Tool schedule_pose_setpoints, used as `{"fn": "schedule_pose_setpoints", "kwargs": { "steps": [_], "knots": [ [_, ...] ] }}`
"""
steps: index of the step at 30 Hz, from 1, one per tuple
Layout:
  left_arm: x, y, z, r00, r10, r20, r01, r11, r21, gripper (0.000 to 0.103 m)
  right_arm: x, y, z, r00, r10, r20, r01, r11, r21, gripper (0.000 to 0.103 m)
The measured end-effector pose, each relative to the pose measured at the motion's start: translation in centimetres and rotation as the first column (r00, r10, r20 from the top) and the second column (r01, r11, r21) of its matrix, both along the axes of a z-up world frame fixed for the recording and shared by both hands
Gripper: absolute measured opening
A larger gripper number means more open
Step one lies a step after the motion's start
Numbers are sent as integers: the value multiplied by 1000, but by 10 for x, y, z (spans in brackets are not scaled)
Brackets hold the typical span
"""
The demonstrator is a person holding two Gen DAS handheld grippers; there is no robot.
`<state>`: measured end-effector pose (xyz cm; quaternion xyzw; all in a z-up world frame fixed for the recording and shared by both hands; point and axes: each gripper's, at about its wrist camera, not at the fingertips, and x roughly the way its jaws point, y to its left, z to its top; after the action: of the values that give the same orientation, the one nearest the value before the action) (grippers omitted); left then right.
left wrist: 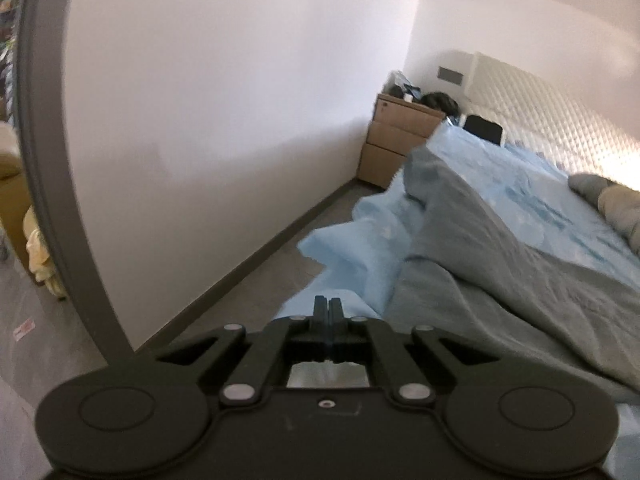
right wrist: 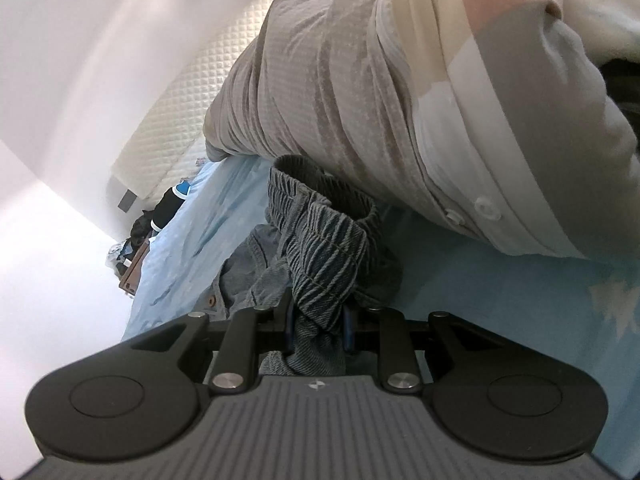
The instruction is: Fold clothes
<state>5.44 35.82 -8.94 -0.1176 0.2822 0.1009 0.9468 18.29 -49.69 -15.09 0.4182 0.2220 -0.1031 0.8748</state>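
Note:
In the right wrist view my right gripper (right wrist: pixel 318 312) is shut on a bunched fold of blue-grey denim jeans (right wrist: pixel 324 240), whose elastic waistband shows just beyond the fingers. A pile of beige and white shirts (right wrist: pixel 360 80) lies right behind the jeans on the light blue bed sheet (right wrist: pixel 500 300). In the left wrist view my left gripper (left wrist: pixel 328 306) is shut with its fingers pressed together and nothing visible between them; it hangs at the bed's edge over a drooping part of the blue sheet (left wrist: pixel 352 248). Some grey and beige clothes (left wrist: pixel 608 196) lie far right on the bed.
A grey blanket (left wrist: pixel 500 280) covers the near part of the bed. A wooden bedside cabinet (left wrist: pixel 396 144) with clutter stands by the white wall (left wrist: pixel 220 100), next to a white padded headboard (left wrist: pixel 560 120). A strip of grey floor (left wrist: pixel 256 280) runs between wall and bed.

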Motion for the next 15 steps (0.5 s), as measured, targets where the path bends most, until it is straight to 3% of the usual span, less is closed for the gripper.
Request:
{"fn": "schedule_pose_setpoints", "kwargs": {
  "steps": [8, 15],
  "knots": [
    [-43, 25, -11, 992, 101, -69, -102, 995, -6, 0, -7, -3, -1, 1000, 6, 12, -6, 1000, 17, 23],
    [-69, 43, -49, 970, 166, -176, -176, 983, -44, 0, -8, 0, 2, 1000, 13, 6, -13, 1000, -11, 23]
  ]
}}
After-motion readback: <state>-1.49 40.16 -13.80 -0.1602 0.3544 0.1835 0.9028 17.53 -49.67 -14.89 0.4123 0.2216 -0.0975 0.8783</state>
